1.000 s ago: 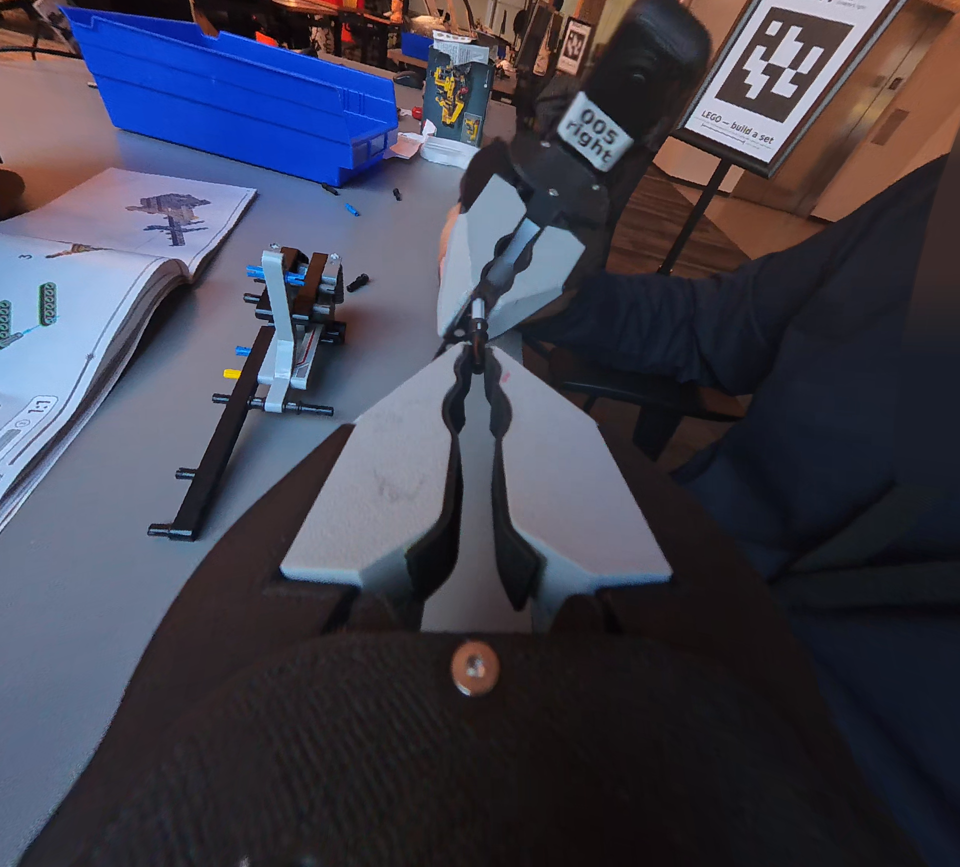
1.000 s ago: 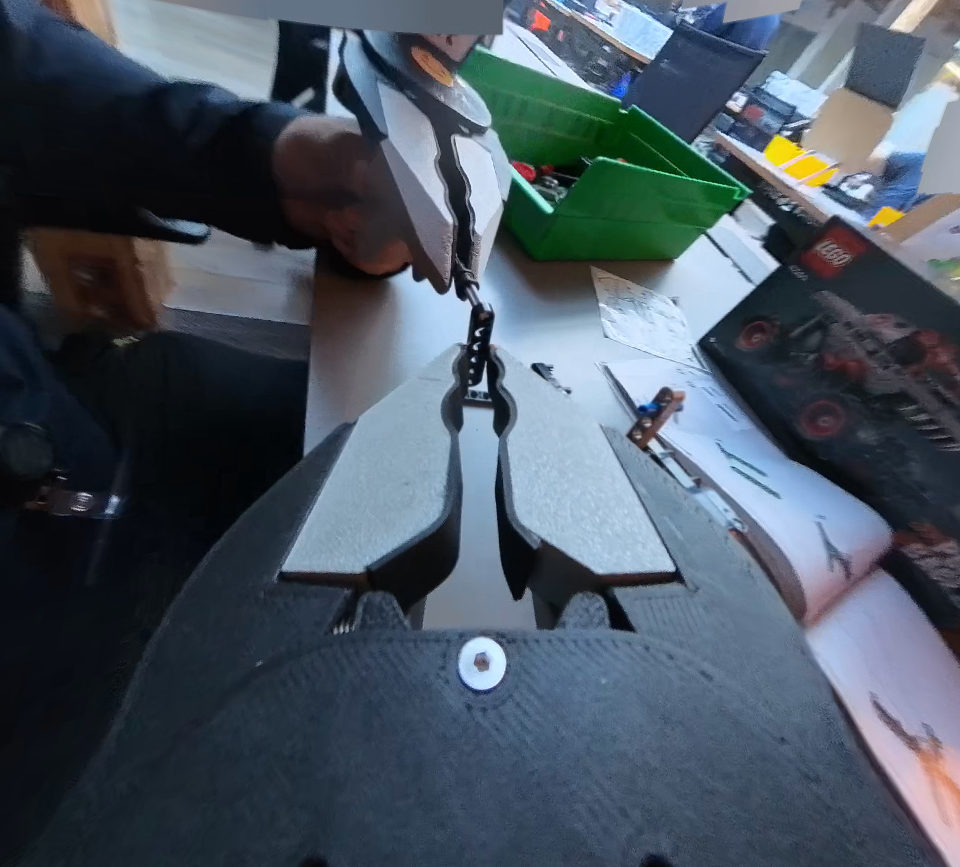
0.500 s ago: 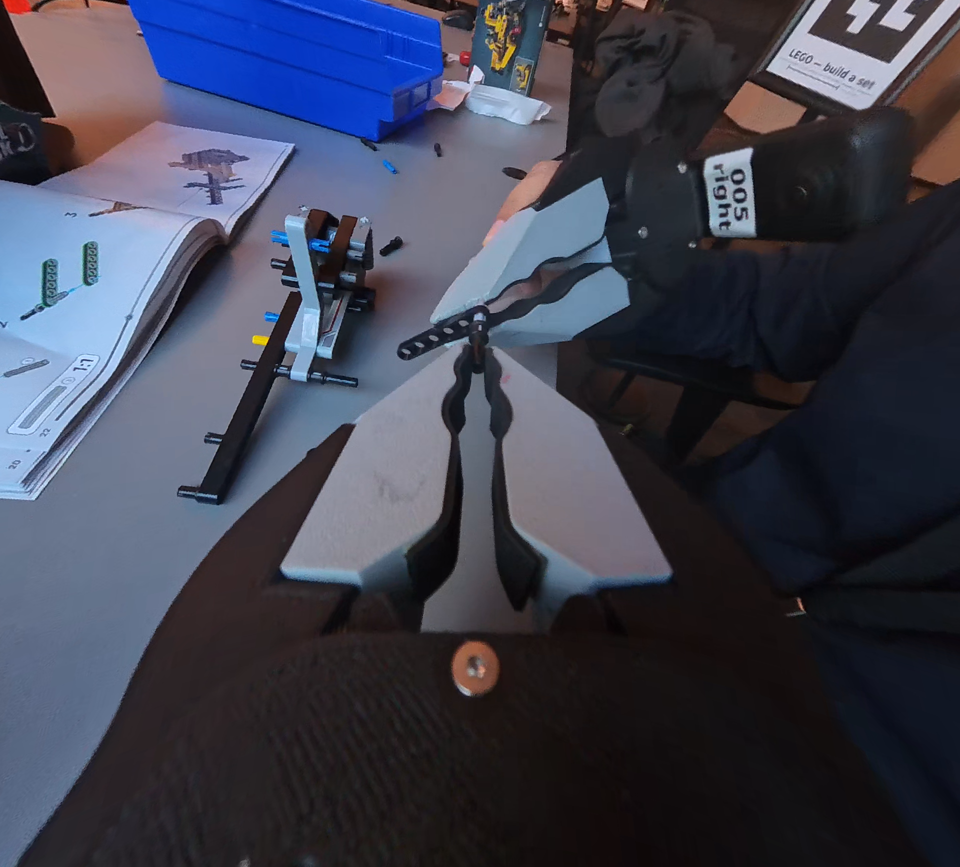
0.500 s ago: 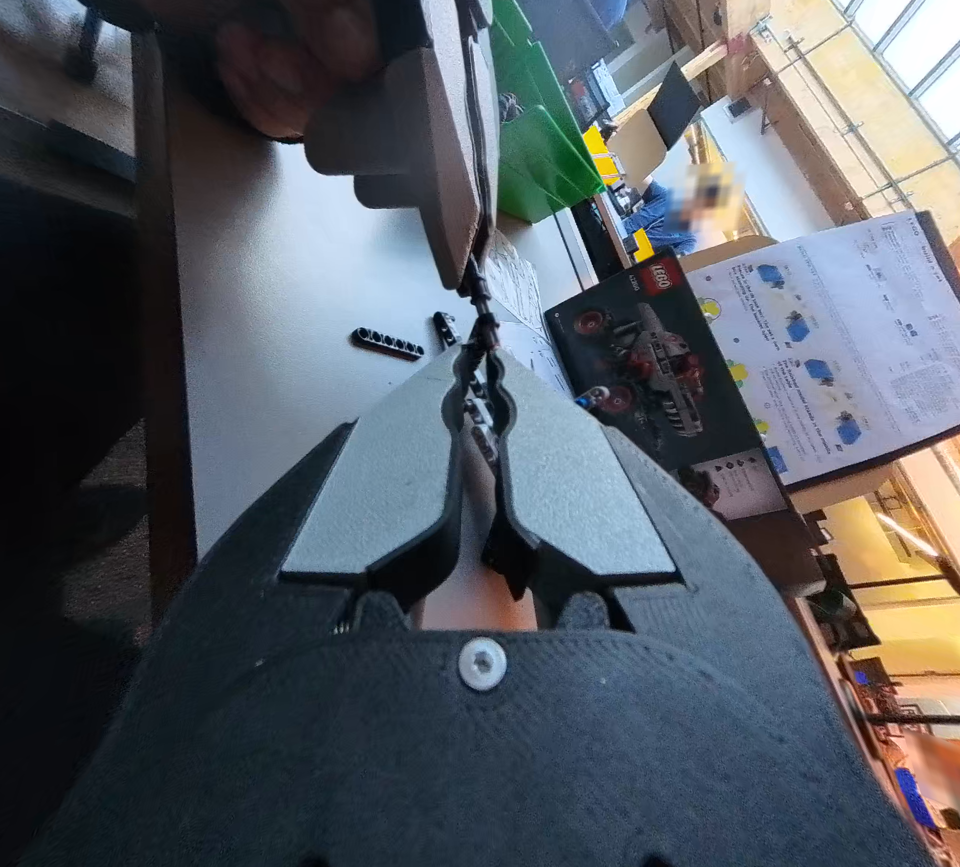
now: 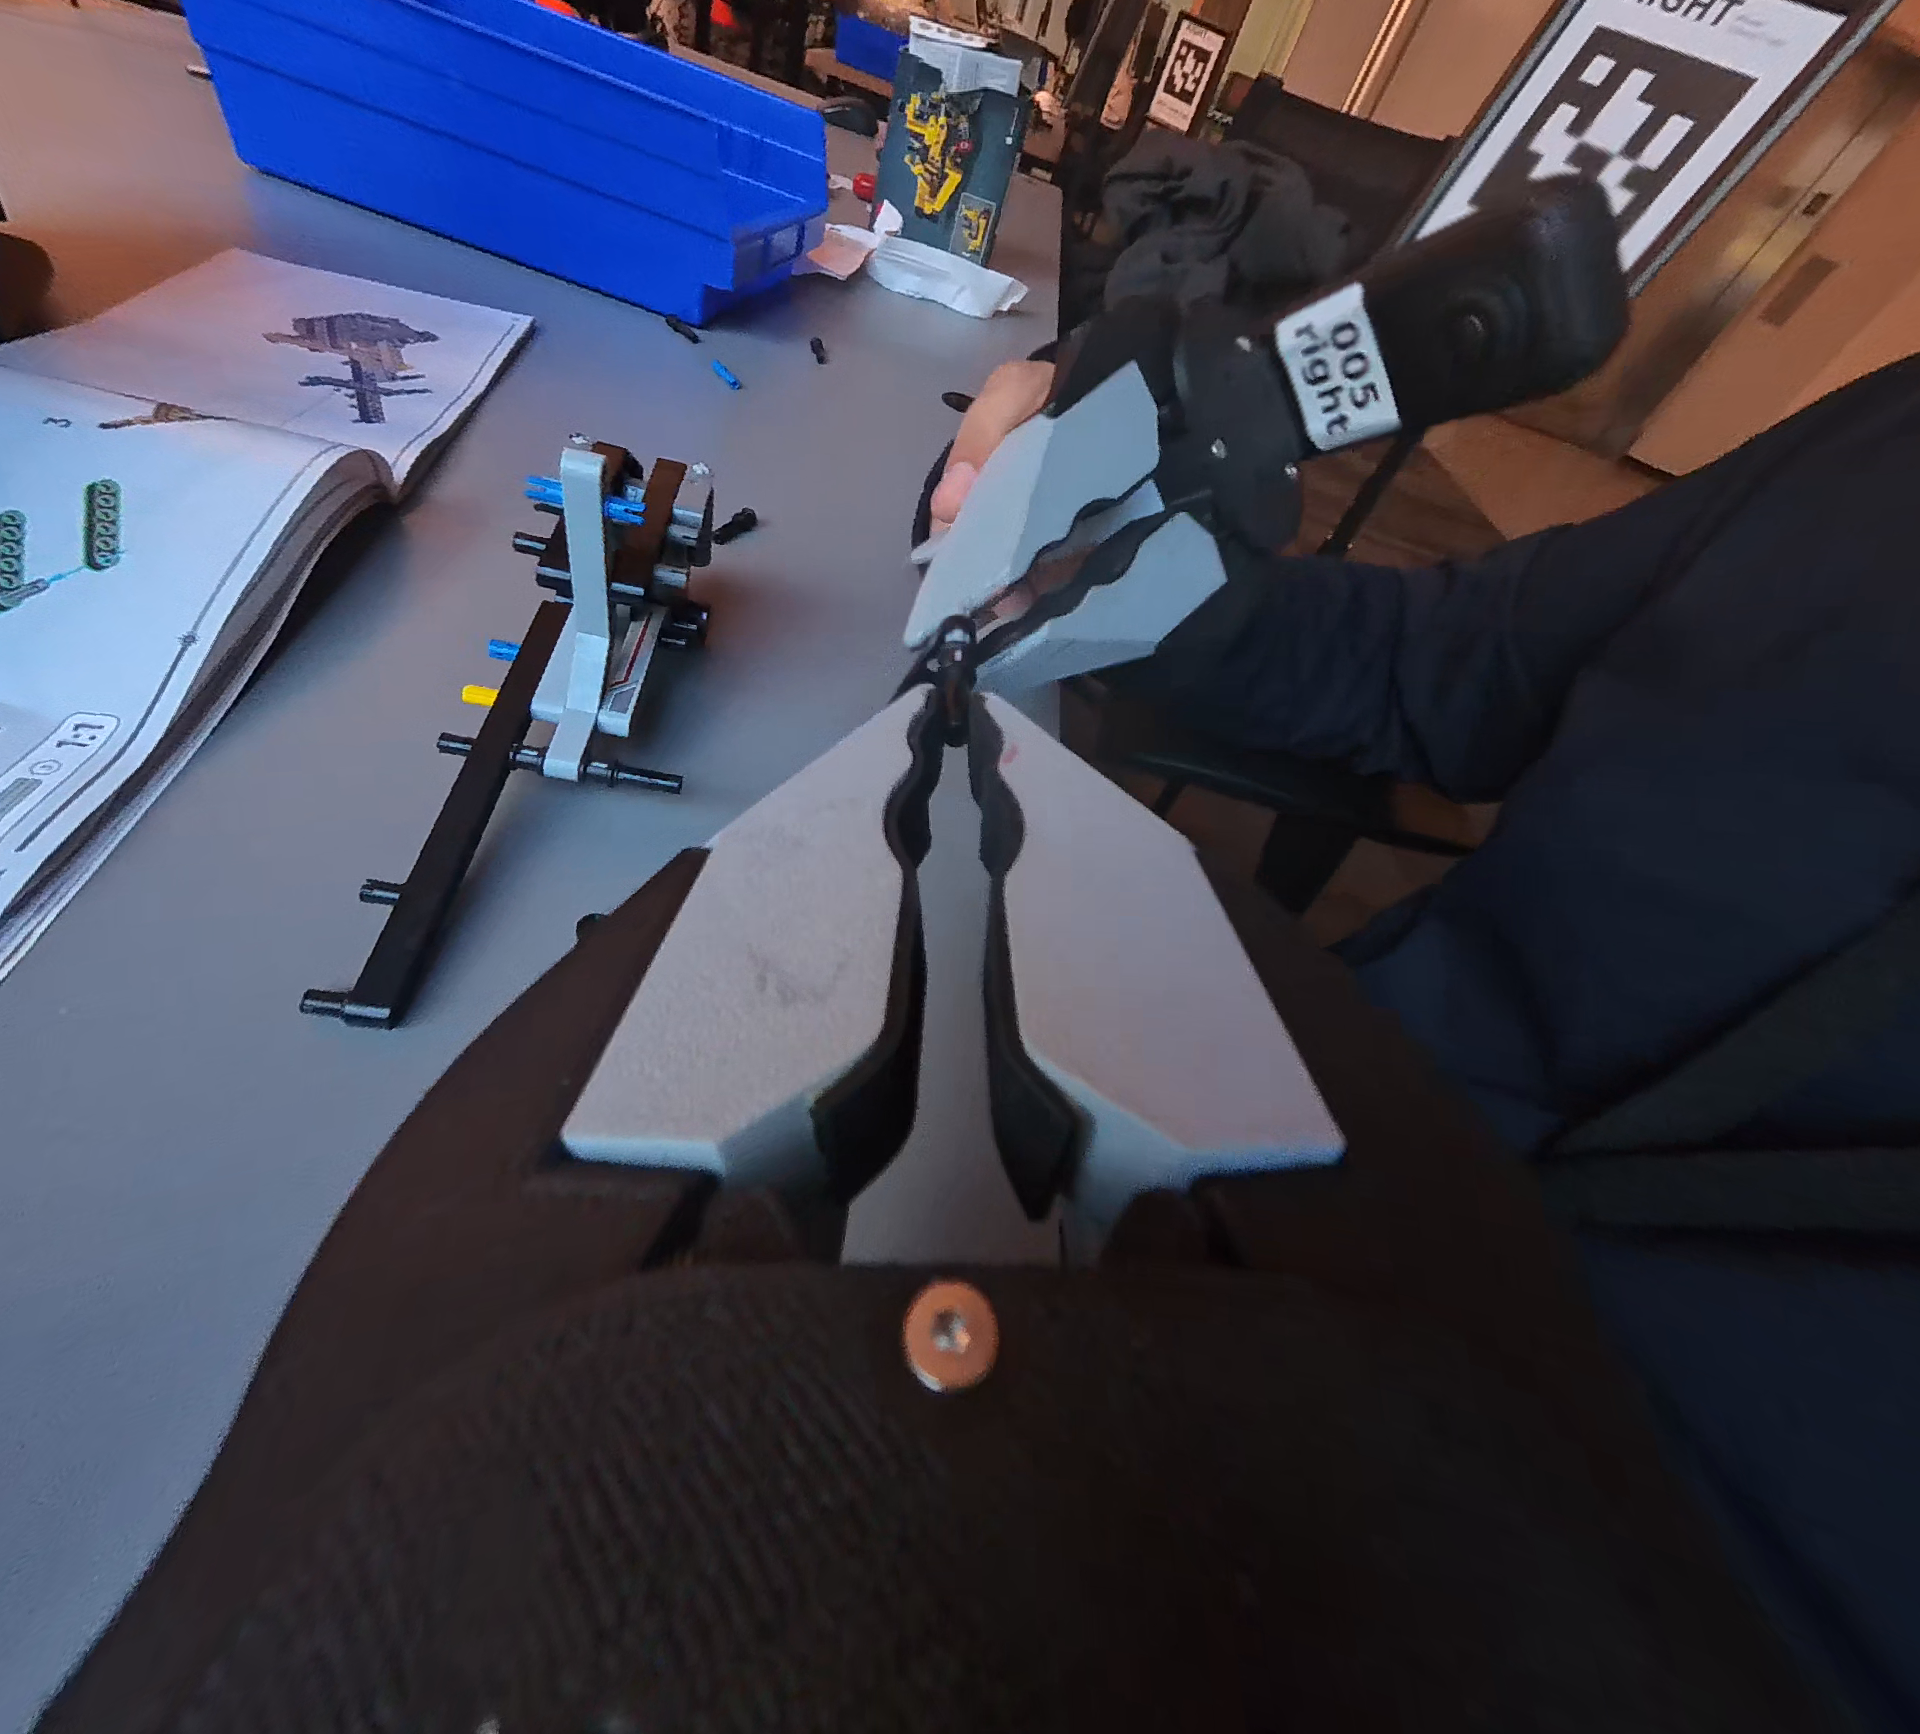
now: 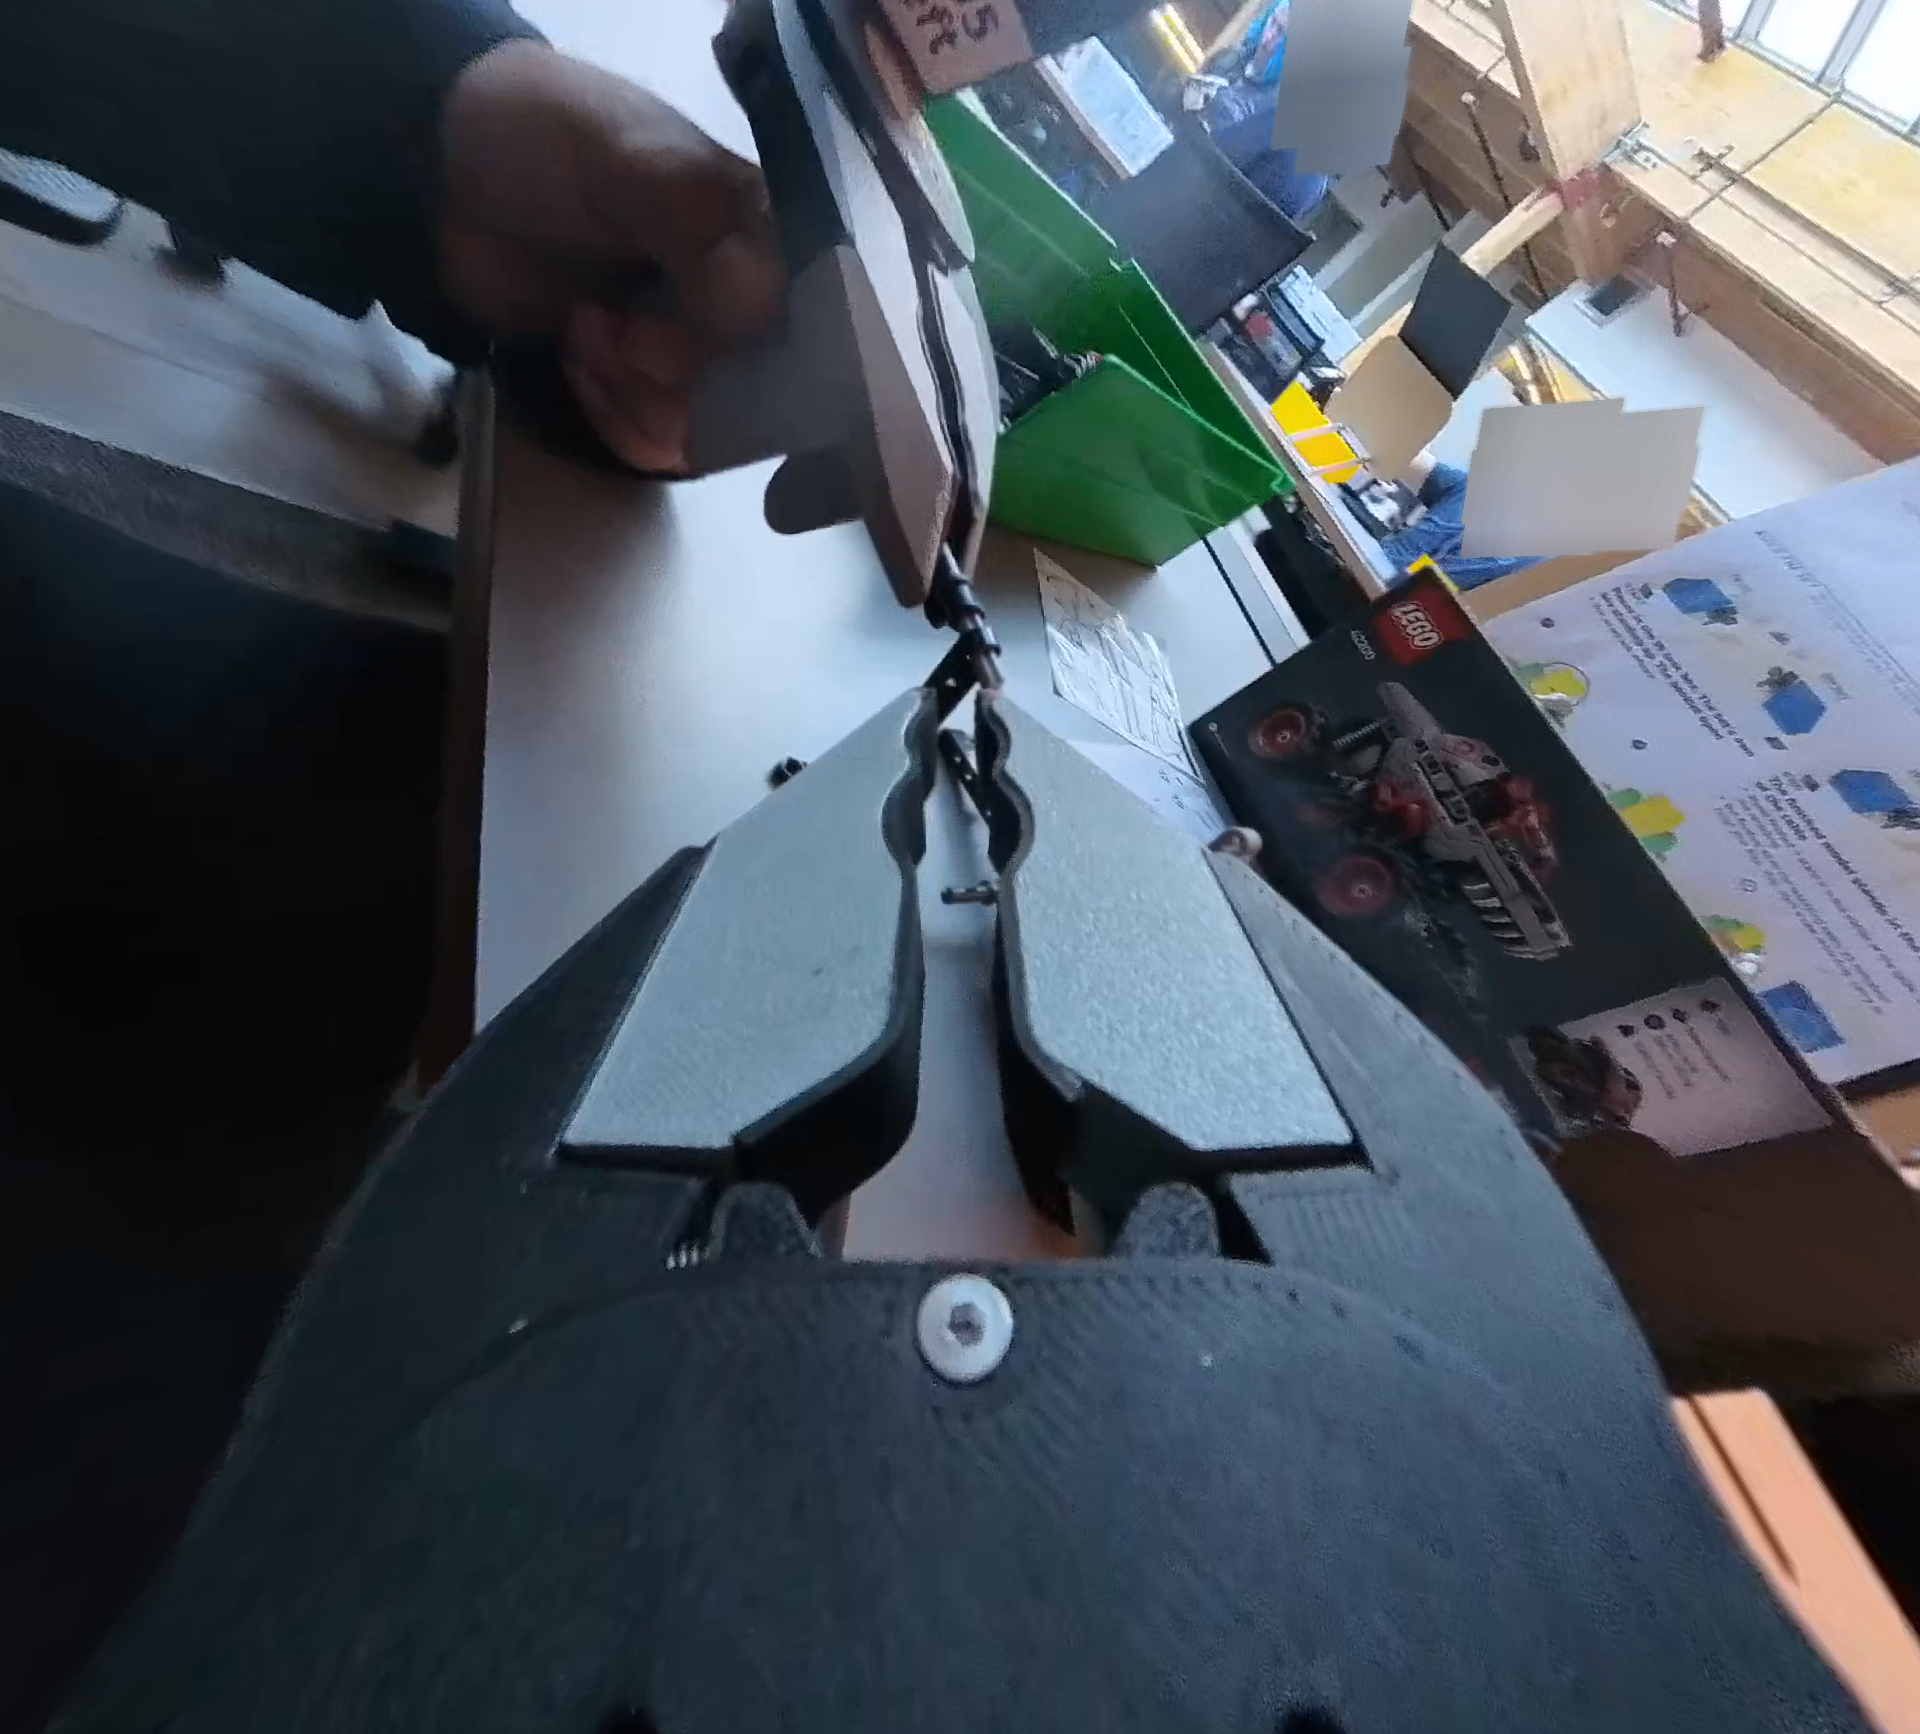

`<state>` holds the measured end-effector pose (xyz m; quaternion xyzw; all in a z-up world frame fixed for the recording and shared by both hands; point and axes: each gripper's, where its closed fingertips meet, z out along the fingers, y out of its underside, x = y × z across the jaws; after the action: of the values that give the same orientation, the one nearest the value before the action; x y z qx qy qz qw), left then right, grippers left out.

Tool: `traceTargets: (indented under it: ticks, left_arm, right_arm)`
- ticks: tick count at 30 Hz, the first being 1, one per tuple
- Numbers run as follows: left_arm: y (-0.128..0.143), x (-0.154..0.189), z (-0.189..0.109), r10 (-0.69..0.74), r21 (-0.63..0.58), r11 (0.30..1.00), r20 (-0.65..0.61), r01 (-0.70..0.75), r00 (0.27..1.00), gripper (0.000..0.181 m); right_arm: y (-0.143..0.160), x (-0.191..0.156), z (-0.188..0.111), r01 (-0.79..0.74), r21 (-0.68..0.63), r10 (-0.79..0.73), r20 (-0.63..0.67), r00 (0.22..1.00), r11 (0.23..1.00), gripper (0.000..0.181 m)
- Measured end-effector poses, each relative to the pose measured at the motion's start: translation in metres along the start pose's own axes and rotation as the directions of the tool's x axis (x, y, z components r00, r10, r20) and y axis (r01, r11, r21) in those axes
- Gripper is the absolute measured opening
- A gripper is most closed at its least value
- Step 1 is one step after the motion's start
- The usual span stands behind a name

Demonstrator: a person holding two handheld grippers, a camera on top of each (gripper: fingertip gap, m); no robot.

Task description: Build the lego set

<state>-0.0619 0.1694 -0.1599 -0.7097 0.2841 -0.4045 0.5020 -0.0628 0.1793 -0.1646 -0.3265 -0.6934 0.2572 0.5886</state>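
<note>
A: What is the left gripper doing?

B: Its tips are pinched together on a small black pin, just above centre of the left wrist view. The right gripper meets it tip to tip from the upper right.

A: And the right one in its own view?

B: The right gripper is closed to a narrow gap on a thin black beam with holes. The beam reaches up toward the pin held by the left gripper, which comes down from the upper left. The two pieces touch above the grey table.

A: Where is the model itself?

B: The partial lego assembly, a long black beam with grey, blue and yellow parts, lies on the table at left centre, well apart from both grippers. An open instruction booklet lies at the left edge, a blue bin in the upper left.

A: Anything else?

B: The lego box sits at right in the right wrist view, a green bin above centre.
</note>
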Motion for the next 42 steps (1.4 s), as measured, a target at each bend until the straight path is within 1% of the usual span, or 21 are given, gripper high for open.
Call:
traceTargets:
  ticks: [4, 8, 13, 17, 21, 23, 24, 26, 29, 33, 38, 42]
  left_arm:
    - [-0.002, 0.005, -0.001, 0.001, 0.012, 1.0, -0.035, -0.001, 0.999, 0.002]
    - [0.0, 0.009, -0.001, -0.026, 0.003, 1.0, -0.09, 0.027, 0.996, 0.002]
    - [0.001, 0.012, -0.001, -0.025, -0.005, 1.0, -0.107, 0.024, 0.994, 0.002]
    - [0.003, 0.015, 0.001, -0.024, -0.024, 0.999, -0.119, 0.022, 0.993, 0.003]
    - [0.003, 0.014, 0.001, -0.031, -0.026, 0.999, -0.124, 0.028, 0.992, 0.002]
    - [0.003, 0.014, 0.001, -0.033, -0.025, 0.999, -0.119, 0.03, 0.992, 0.002]
    - [0.003, 0.013, 0.001, -0.032, -0.024, 0.999, -0.117, 0.029, 0.993, 0.002]
    - [0.003, 0.014, 0.002, -0.03, -0.028, 0.999, -0.116, 0.027, 0.993, 0.002]
    - [0.006, 0.015, 0.003, -0.024, -0.046, 0.999, -0.119, 0.019, 0.993, 0.002]
    - [0.01, 0.017, 0.006, -0.005, -0.076, 0.997, -0.122, -0.004, 0.992, 0.002]
    - [0.014, 0.021, 0.009, 0.02, -0.103, 0.994, -0.128, -0.033, 0.992, 0.002]
    - [0.013, 0.021, 0.008, 0.01, -0.098, 0.995, -0.138, -0.023, 0.99, 0.002]
  right_arm:
    - [-0.008, -0.004, -0.004, -0.097, 0.066, 0.091, 0.089, 0.992, 0.993, 0.009]
    - [-0.012, -0.005, -0.007, -0.196, 0.107, 0.177, 0.163, 0.971, 0.975, 0.004]
    - [-0.015, -0.007, -0.01, -0.291, 0.125, 0.255, 0.242, 0.936, 0.949, 0.003]
    - [-0.017, -0.006, -0.012, -0.34, 0.137, 0.294, 0.277, 0.915, 0.93, 0.001]
    - [-0.017, -0.006, -0.012, -0.359, 0.138, 0.309, 0.289, 0.906, 0.923, 0.001]
    - [-0.017, -0.003, -0.013, -0.371, 0.144, 0.323, 0.276, 0.905, 0.917, 0.008]
    - [-0.018, 0.0, -0.014, -0.378, 0.154, 0.329, 0.272, 0.904, 0.913, 0.007]
    - [-0.021, -0.001, -0.016, -0.4, 0.172, 0.339, 0.298, 0.892, 0.9, 0.007]
    - [-0.019, -0.007, -0.012, -0.416, 0.137, 0.353, 0.337, 0.873, 0.899, 0.015]
    - [-0.016, -0.015, -0.01, -0.387, 0.112, 0.327, 0.356, 0.875, 0.915, 0.005]
    - [-0.017, -0.022, -0.009, -0.367, 0.103, 0.305, 0.379, 0.874, 0.924, 0.005]
    - [-0.017, -0.021, -0.008, -0.311, 0.113, 0.257, 0.34, 0.905, 0.944, 0.005]
